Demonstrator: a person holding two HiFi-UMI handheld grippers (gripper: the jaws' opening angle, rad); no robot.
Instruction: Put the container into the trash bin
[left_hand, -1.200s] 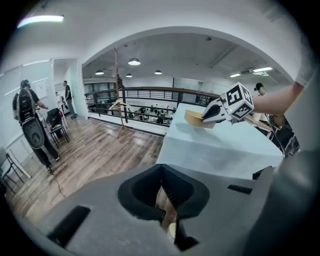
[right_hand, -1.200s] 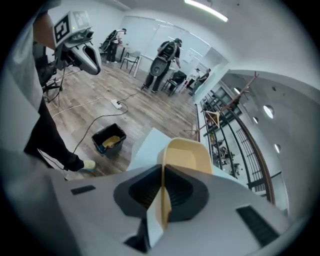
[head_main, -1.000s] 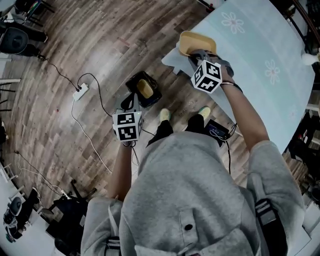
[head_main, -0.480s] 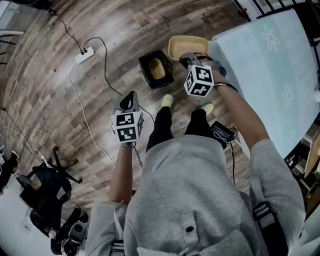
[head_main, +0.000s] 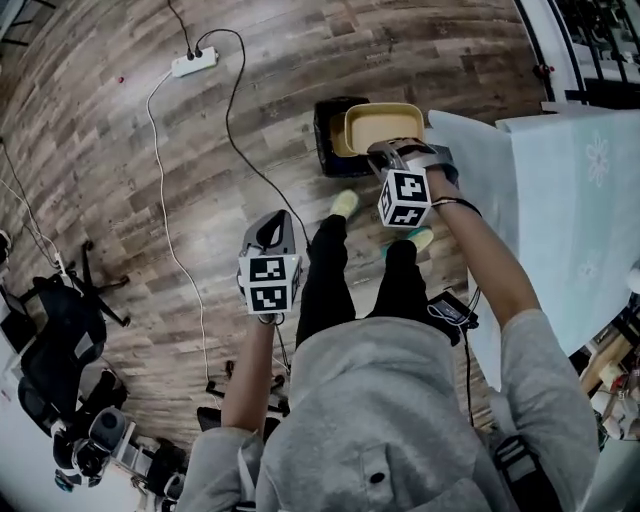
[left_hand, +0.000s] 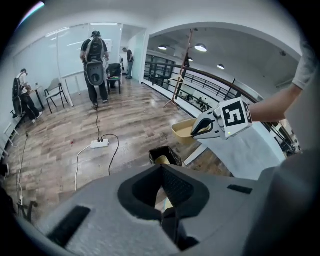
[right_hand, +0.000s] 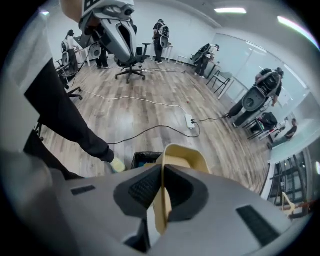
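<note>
Shallow tan plastic container (head_main: 383, 124) pinched by its rim between the jaws of the right gripper (head_main: 388, 152), hanging just above the black square trash bin (head_main: 327, 137) on the wood-plank floor (head_main: 120, 200). Left gripper (head_main: 268, 228) jaws pressed together, nothing between them, well apart from the bin.

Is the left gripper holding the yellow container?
No: the right gripper pinches the container by its rim, while the left gripper is shut on nothing.
</note>
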